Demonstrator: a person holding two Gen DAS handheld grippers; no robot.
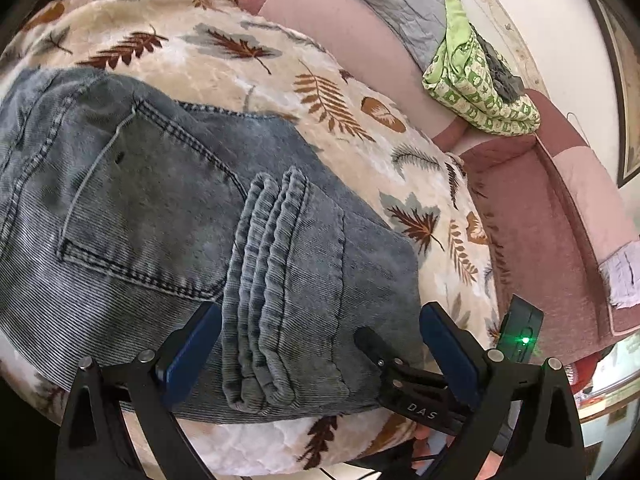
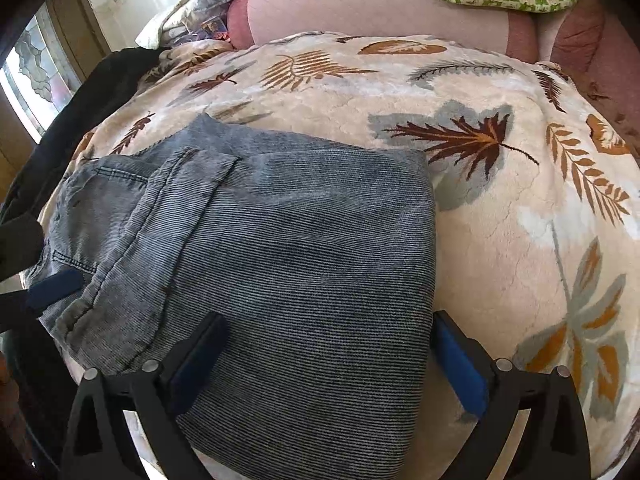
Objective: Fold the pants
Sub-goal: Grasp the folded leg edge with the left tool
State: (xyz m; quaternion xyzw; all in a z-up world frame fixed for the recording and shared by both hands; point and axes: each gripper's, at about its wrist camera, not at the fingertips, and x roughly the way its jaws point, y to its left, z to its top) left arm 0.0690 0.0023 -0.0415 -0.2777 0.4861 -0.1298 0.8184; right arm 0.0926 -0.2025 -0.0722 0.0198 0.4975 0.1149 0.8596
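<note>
**Folded jeans under both grippers, hems on your left**

Both of your grippers hang over the jeans (image 2: 288, 240), which lie folded into a compact bundle on the leaf-print blanket (image 2: 520, 220) at the near edge of the bed.

Your right gripper (image 2: 328, 364) has its jaws spread wide, one blue pad at each side of the bundle's right-hand portion. Neither pad presses the cloth, so nothing is held. The denim runs straight ahead from between its fingers, and the bundle's right edge sits just inside its right finger.

Your left gripper (image 1: 320, 348) is also apart. The stacked leg hems (image 1: 264, 280) lie directly between its fingers and reach forward from them, with the back pocket (image 1: 132, 200) ahead and to its left. No pad touches the fabric there either.

The relation that matters: the bundle's long axis appears to run across you, from left gripper to right, while the hem stack runs away from you. The loose hems are the uneven part, and your left hand is the nearer one to them. The right half looks flat and finished.

Judging from this, the fold is close to done. Any last tidy or final fold over would likely start from the left, carrying the hem side toward the right gripper. Take care that the layered hems may slide apart.
</note>
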